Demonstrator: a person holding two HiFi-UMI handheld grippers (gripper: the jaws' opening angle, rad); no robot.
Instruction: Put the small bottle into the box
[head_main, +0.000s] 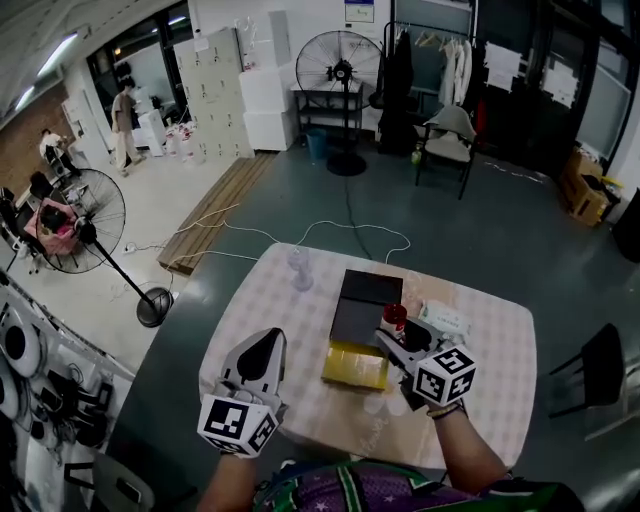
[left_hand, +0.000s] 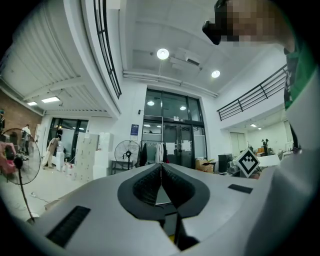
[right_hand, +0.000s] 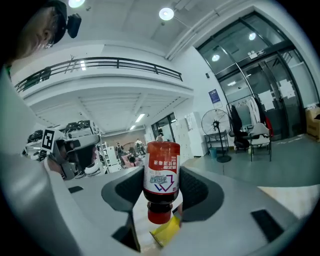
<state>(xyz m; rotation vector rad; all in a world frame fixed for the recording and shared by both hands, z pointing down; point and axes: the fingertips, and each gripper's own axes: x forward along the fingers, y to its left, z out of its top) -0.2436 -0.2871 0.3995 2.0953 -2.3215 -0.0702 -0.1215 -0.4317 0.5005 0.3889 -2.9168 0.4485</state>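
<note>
Bottle (right_hand: 161, 180): clamped between right gripper (head_main: 392, 335) jaws, cap towards gripper body; over box (head_main: 352, 368)
Right arm: forearm reaching forward-left over table (head_main: 480, 340)
Left gripper (head_main: 265, 345): jaws together, empty; at table's near-left edge, pointing forward
</note>
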